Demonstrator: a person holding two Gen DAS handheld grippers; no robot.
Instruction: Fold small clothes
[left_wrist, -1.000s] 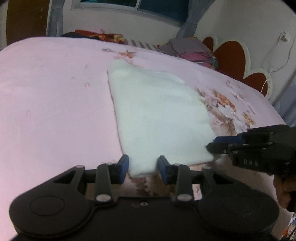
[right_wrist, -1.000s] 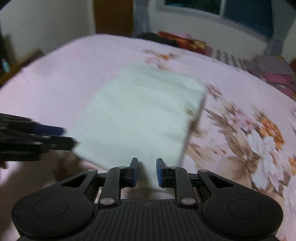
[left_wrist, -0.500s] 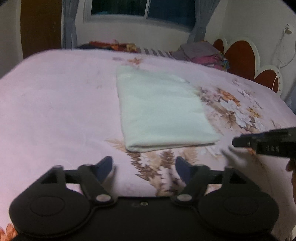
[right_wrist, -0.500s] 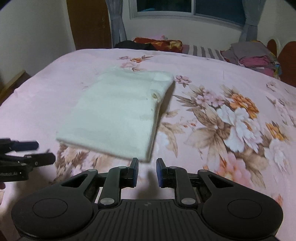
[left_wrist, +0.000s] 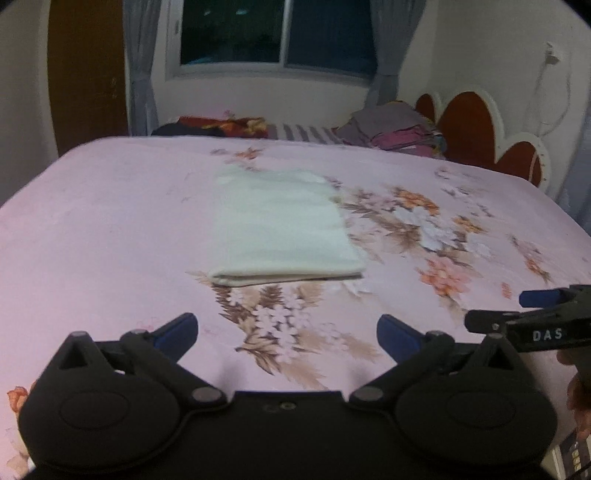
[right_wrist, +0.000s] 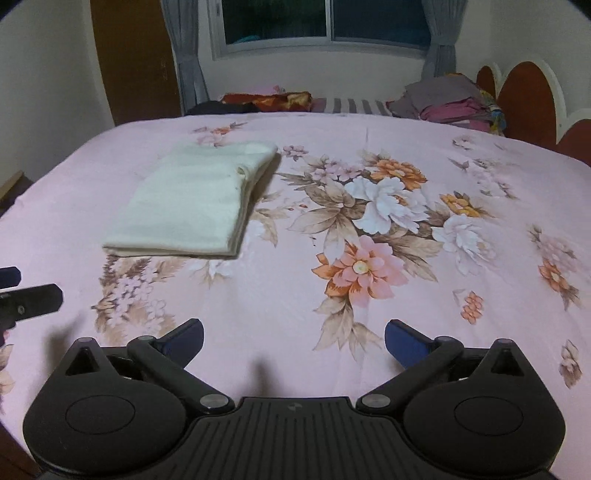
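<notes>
A folded white cloth (left_wrist: 280, 229) is being left flat on the pink flowered bedspread (right_wrist: 369, 295), just ahead of both grippers.

Nothing is being held: the left gripper (left_wrist: 288, 332) and the right gripper (right_wrist: 293, 338) are each being kept with jaws spread wide, well short of the cloth. The cloth is being judged soft, light and limp, likely to sag and unfold if lifted by one point; a hold is best being taken at its two near corners, pinching all layers together along the doubled front edge.
</notes>
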